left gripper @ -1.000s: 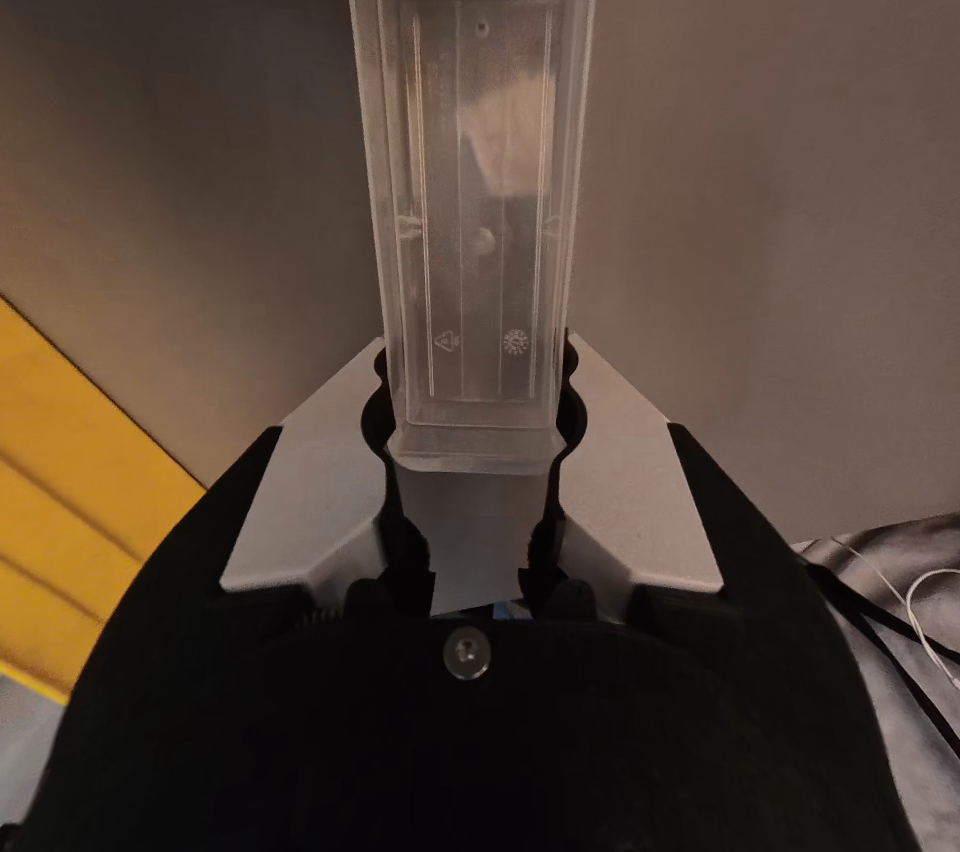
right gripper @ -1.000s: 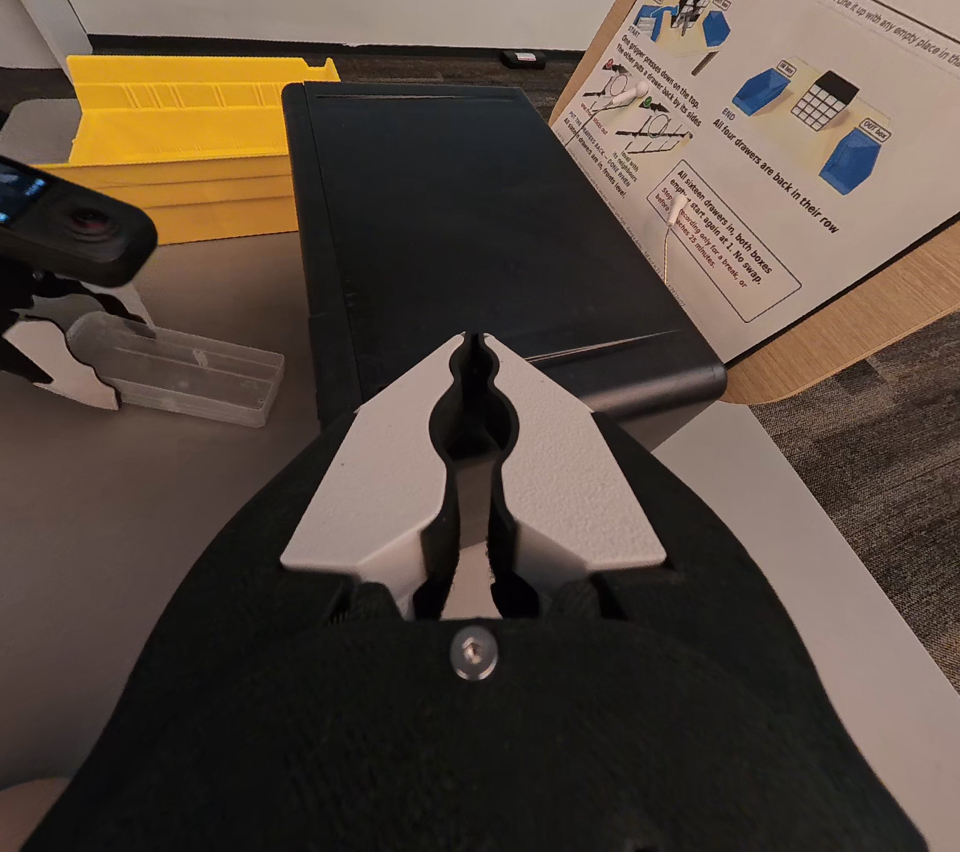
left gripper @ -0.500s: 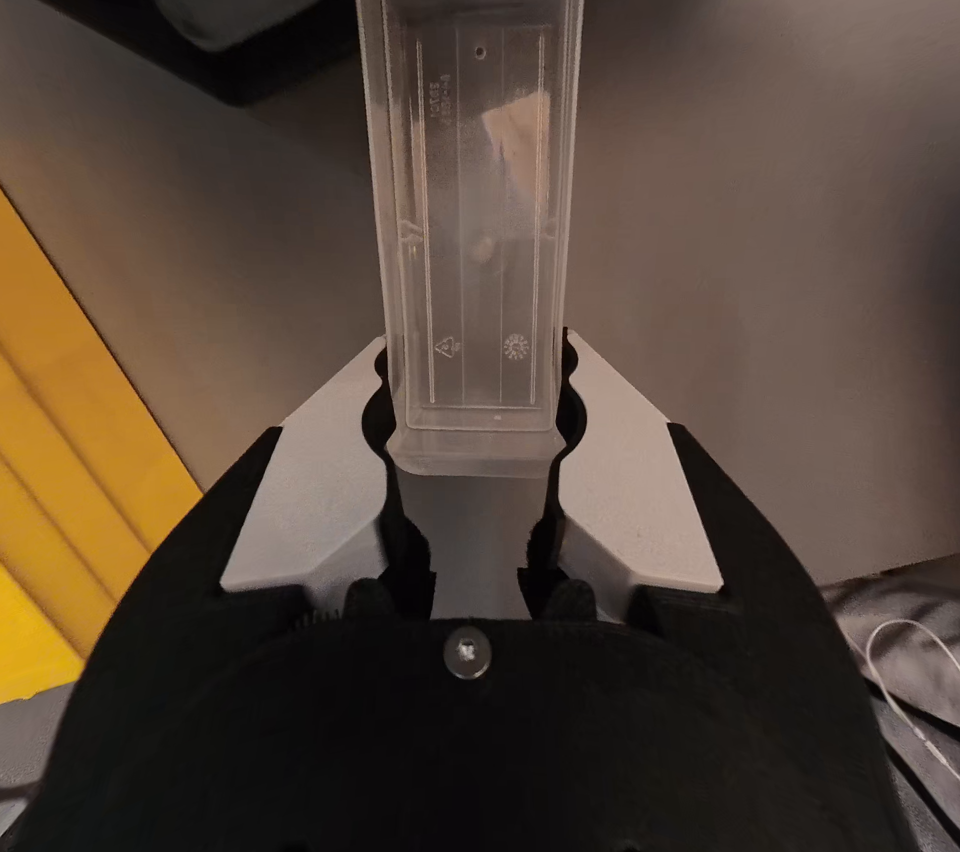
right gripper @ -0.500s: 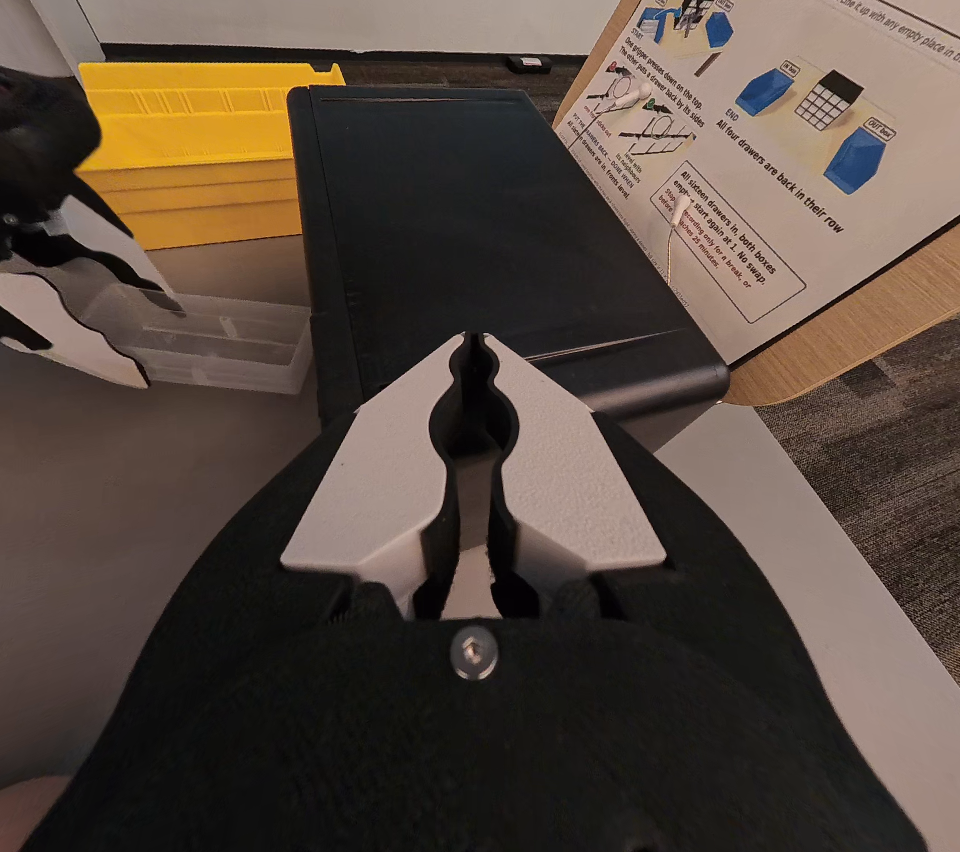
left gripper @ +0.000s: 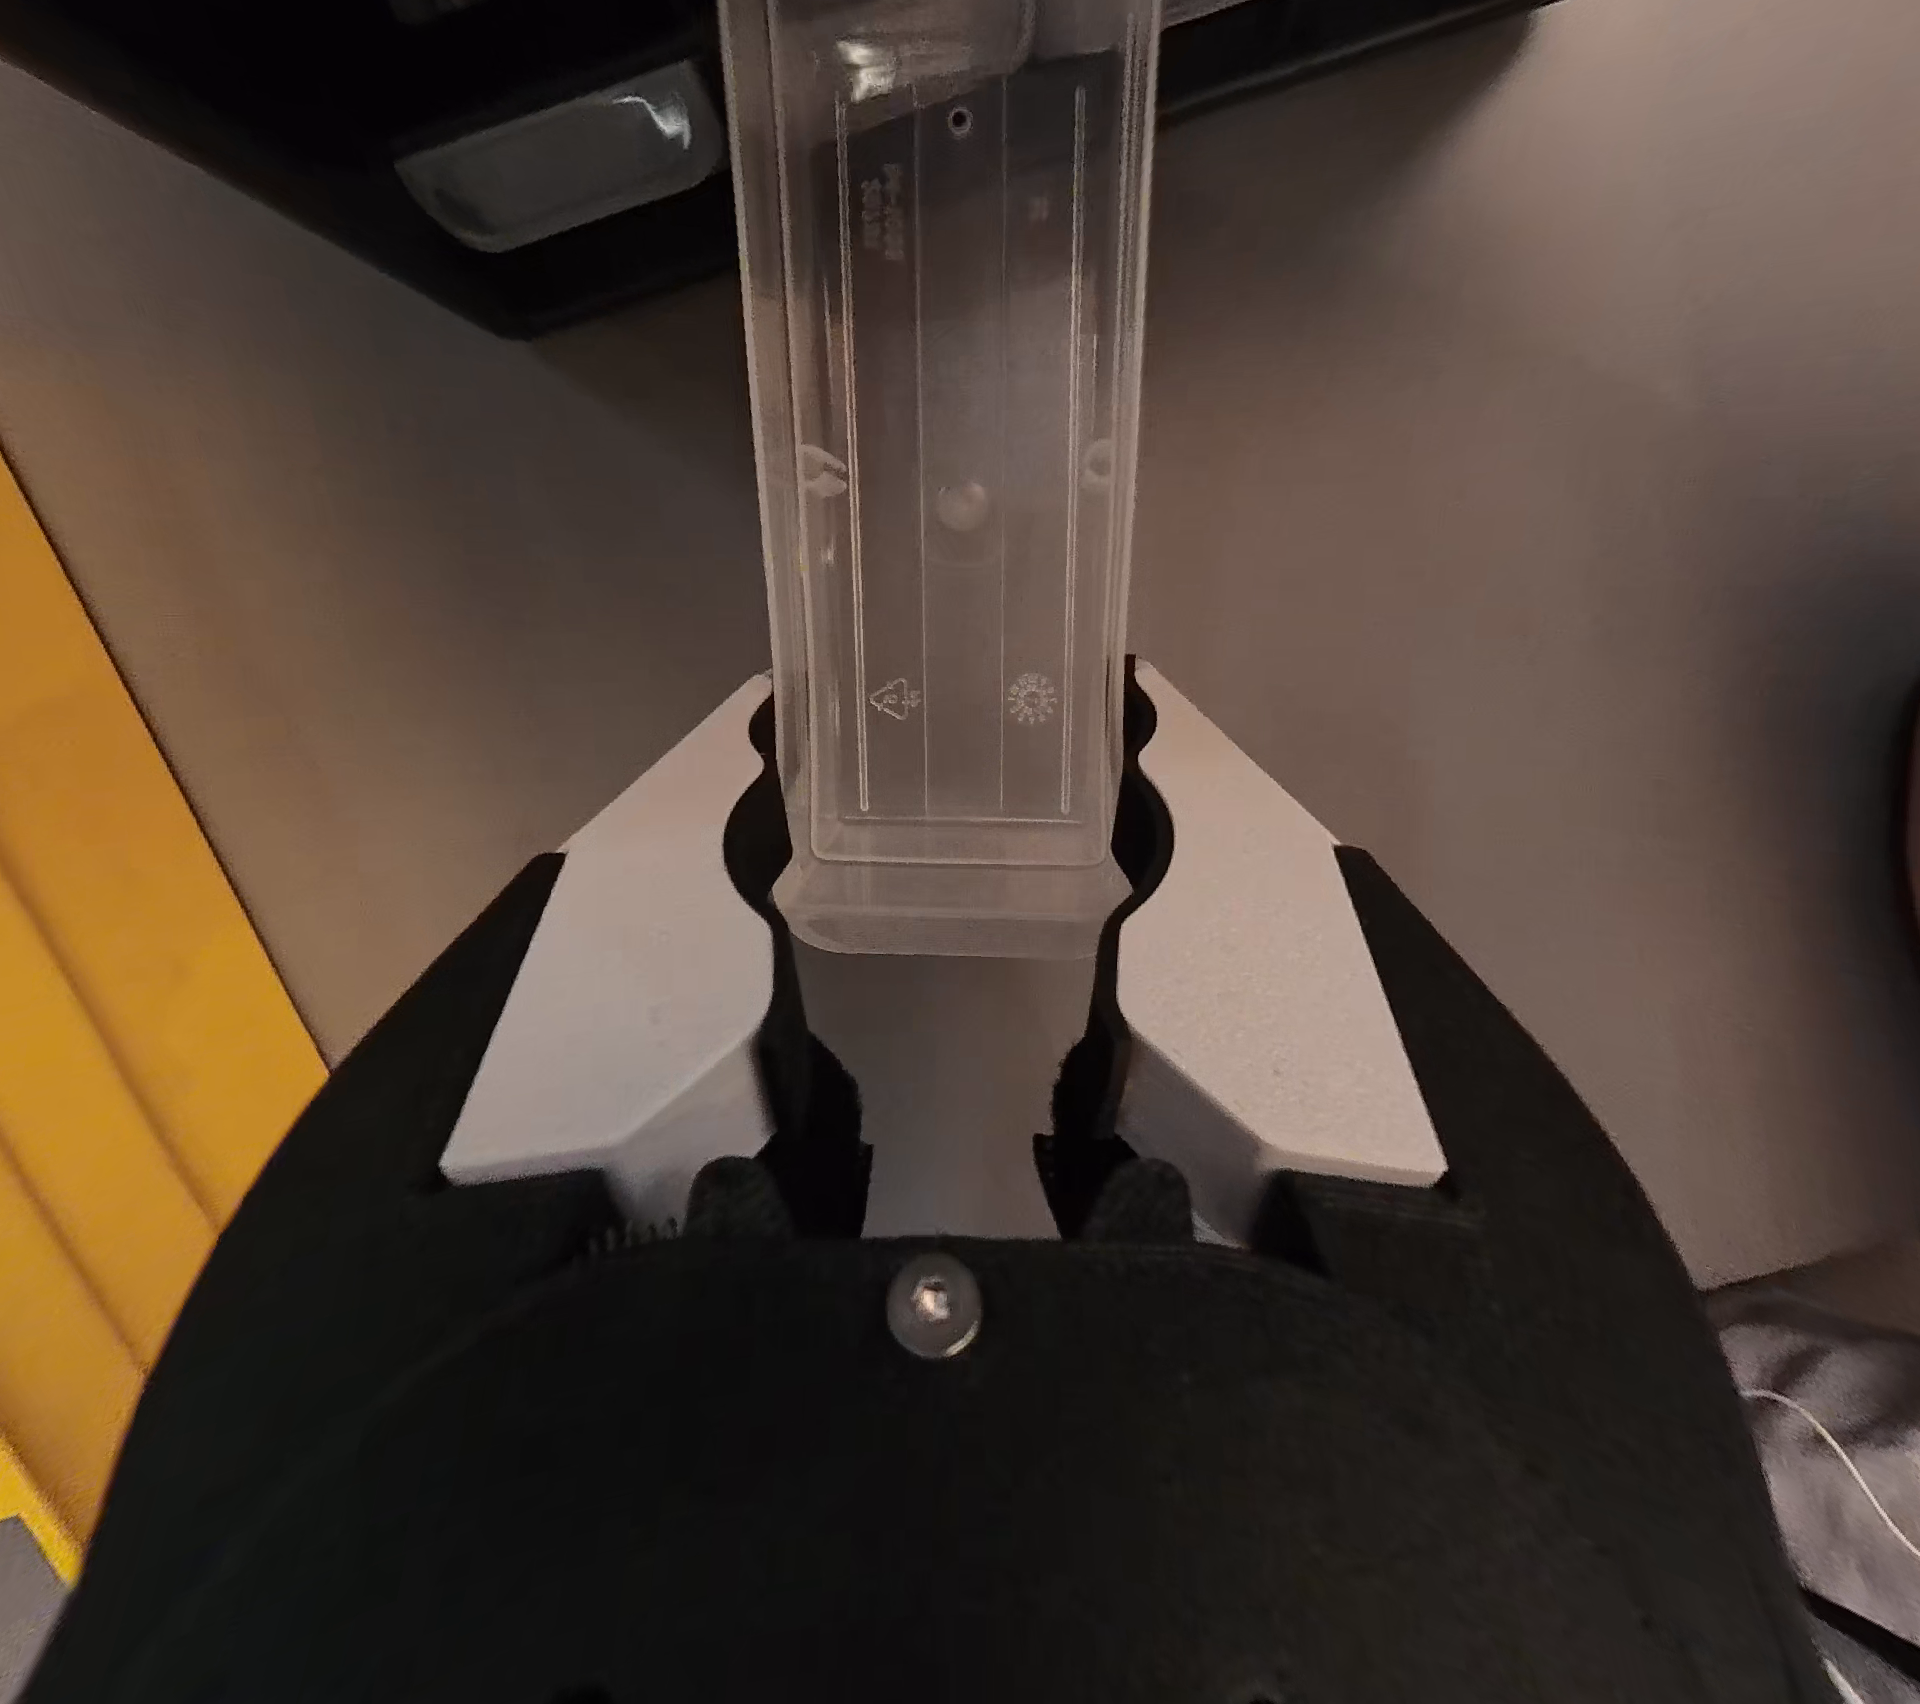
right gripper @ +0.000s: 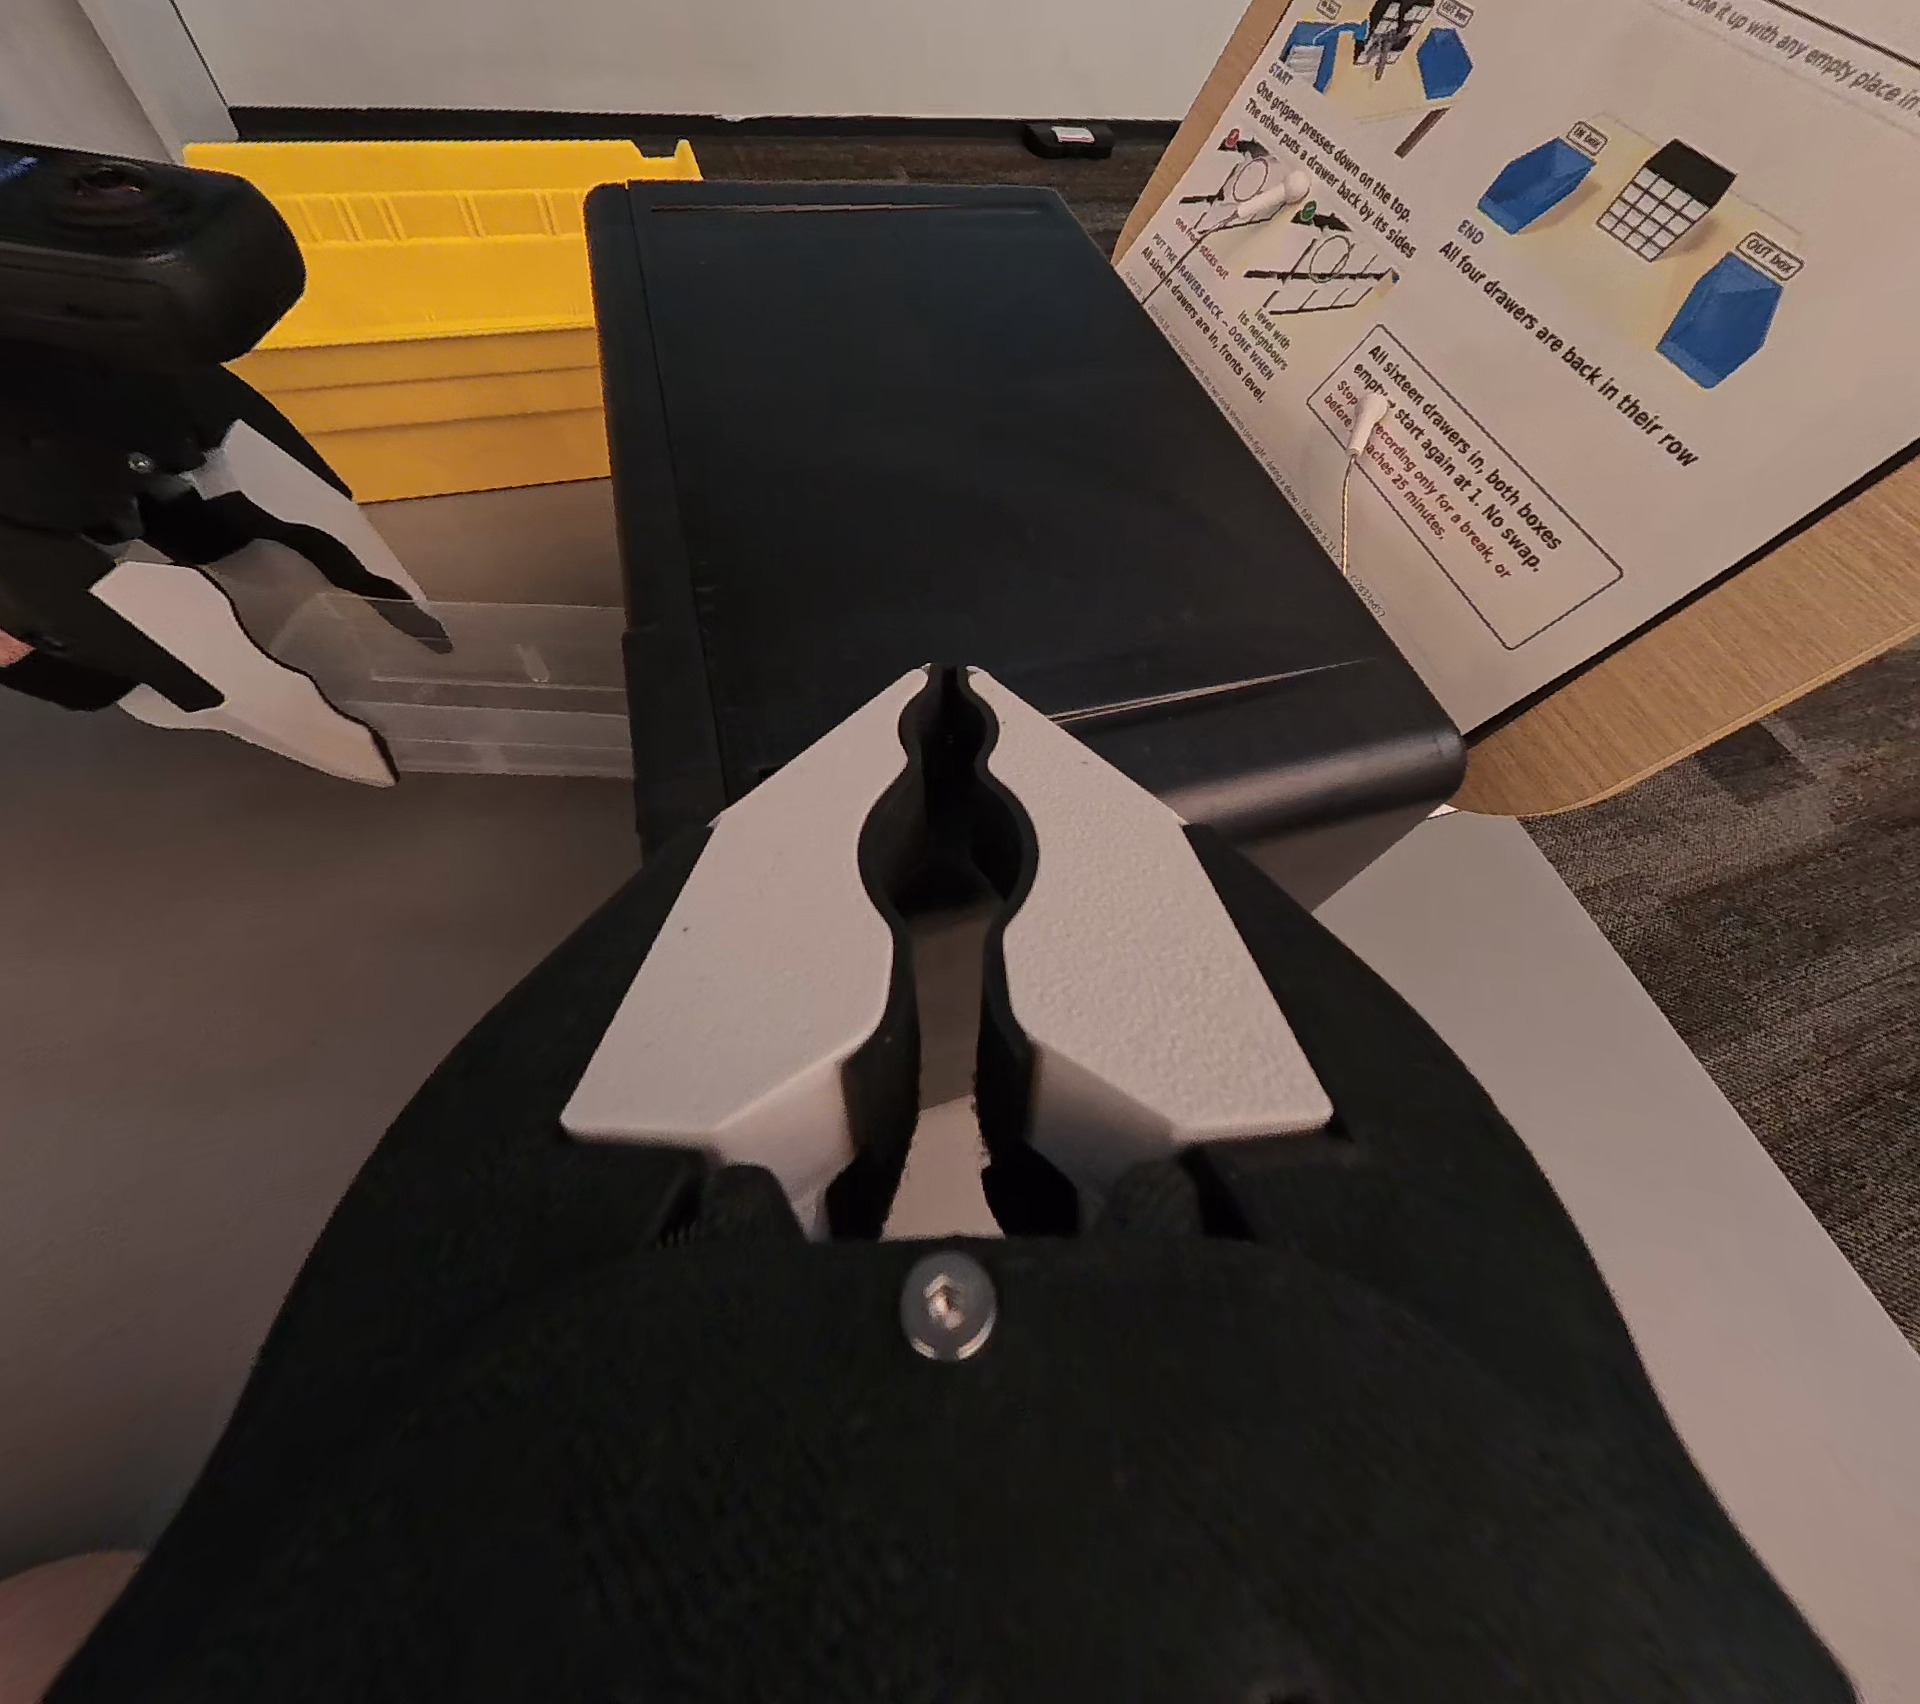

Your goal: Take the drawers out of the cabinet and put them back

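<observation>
Left gripper [left gripper: 940,823] fingers clamp the clear plastic drawer [left gripper: 940,366], aimed at the black cabinet [right gripper: 935,449]; right gripper [right gripper: 948,678] closed, empty. Next: align with a vacant slot.

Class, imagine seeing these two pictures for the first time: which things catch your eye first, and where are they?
The long clear plastic drawer stands out, clamped by its sides in the left gripper, its far end at the black cabinet. The shut, empty right gripper sits over the cabinet's top, with a bright yellow plastic bin behind.
</observation>
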Demonstrator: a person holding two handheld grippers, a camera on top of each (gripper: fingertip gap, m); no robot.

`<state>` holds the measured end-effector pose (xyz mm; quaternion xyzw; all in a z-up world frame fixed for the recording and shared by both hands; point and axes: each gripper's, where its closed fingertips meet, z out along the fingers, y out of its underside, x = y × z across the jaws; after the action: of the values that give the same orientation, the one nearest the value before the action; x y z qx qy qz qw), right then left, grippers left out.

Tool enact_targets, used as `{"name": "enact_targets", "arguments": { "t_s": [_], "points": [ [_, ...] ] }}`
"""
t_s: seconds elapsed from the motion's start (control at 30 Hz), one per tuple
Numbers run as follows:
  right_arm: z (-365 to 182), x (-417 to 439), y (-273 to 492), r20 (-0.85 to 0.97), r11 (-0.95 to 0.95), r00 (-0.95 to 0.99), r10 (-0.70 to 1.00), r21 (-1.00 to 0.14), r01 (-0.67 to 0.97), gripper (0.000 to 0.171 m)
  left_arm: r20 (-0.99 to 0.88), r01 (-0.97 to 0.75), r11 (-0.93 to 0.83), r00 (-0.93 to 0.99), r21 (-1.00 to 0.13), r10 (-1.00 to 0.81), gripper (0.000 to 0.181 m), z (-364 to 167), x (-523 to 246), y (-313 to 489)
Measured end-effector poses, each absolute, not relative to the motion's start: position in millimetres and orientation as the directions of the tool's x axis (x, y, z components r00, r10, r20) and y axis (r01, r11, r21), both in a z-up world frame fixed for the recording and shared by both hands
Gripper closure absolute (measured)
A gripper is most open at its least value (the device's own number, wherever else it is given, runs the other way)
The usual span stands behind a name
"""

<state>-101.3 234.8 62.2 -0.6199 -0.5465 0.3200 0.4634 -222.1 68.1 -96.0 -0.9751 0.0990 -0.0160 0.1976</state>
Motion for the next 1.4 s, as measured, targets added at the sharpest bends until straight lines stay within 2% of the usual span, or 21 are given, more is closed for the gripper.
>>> {"name": "enact_targets", "arguments": {
  "t_s": [0.17,0.63,0.8,0.97,1.4],
  "points": [
    [62.0,-101.2,234.8,0.102,0.02,0.197,0.975,-0.926,0.377,0.171,-0.001,-0.152,-0.903,0.986,-0.402,-0.166,0.12,-93.9,-225.5,72.4],
    [62.1,-101.1,234.9,0.079,0.011,0.18,0.98,-0.936,0.352,0.171,0.011,-0.092,-0.942,0.995,-0.323,-0.1,0.12,-97.4,-217.8,73.4],
    [62.1,-101.1,234.8,0.079,0.012,0.178,0.981,-0.937,0.35,0.171,-0.056,-0.104,-0.95,0.994,-0.295,-0.091,0.12,-98.1,-221.3,72.2],
    [62.2,-101.1,234.8,0.072,0.009,0.171,0.983,-0.94,0.341,0.171,0.01,-0.068,-0.96,0.997,-0.271,-0.073,0.12,-96.3,-217.9,70.6],
    [62.3,-101.0,234.6,0.067,0.007,0.168,0.984,-0.943,0.334,0.171,-0.05,-0.085,-0.964,0.996,-0.253,-0.074,0.12,-80.3,-219.8,74.7]
  ]
}}
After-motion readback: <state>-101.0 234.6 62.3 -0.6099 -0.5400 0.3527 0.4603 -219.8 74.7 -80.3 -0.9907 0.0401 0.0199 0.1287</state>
